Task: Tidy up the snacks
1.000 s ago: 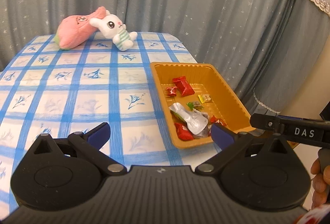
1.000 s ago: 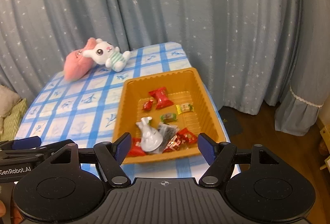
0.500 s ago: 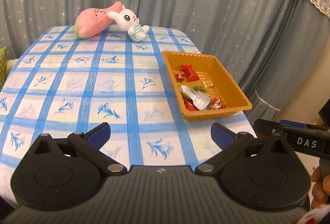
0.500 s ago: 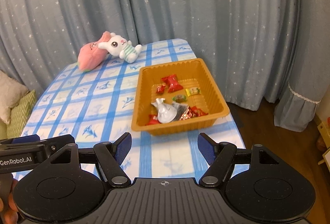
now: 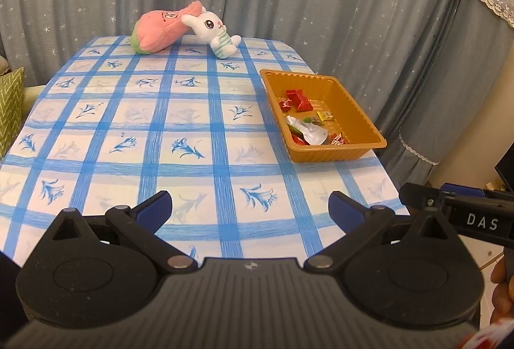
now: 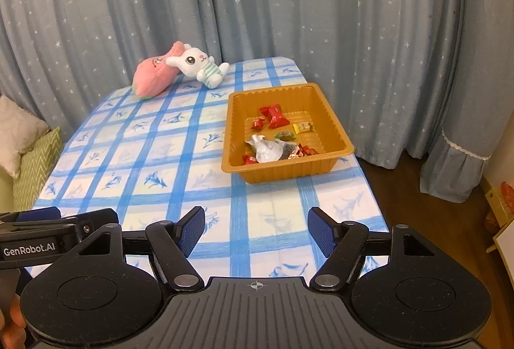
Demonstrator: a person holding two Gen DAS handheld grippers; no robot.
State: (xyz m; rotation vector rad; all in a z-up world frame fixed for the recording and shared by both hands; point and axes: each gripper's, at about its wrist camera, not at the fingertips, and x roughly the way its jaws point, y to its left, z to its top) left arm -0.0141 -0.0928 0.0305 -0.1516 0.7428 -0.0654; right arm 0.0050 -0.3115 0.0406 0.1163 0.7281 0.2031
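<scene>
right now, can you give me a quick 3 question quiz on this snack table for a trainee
1. True or false: the orange tray sits at the table's left edge.
2. Which toy leans on the pink plush? A) white bunny B) bear C) duck
3. Fill in: both the left tool and the right tool are ____ and hold nothing.

Key: 1 false, it sits at the right edge. 2 A. 3 open.

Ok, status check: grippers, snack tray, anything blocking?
Left gripper open, empty. Right gripper open, empty. Snacks in orange tray, right side of table. Plush toys at far end, not blocking.
</scene>
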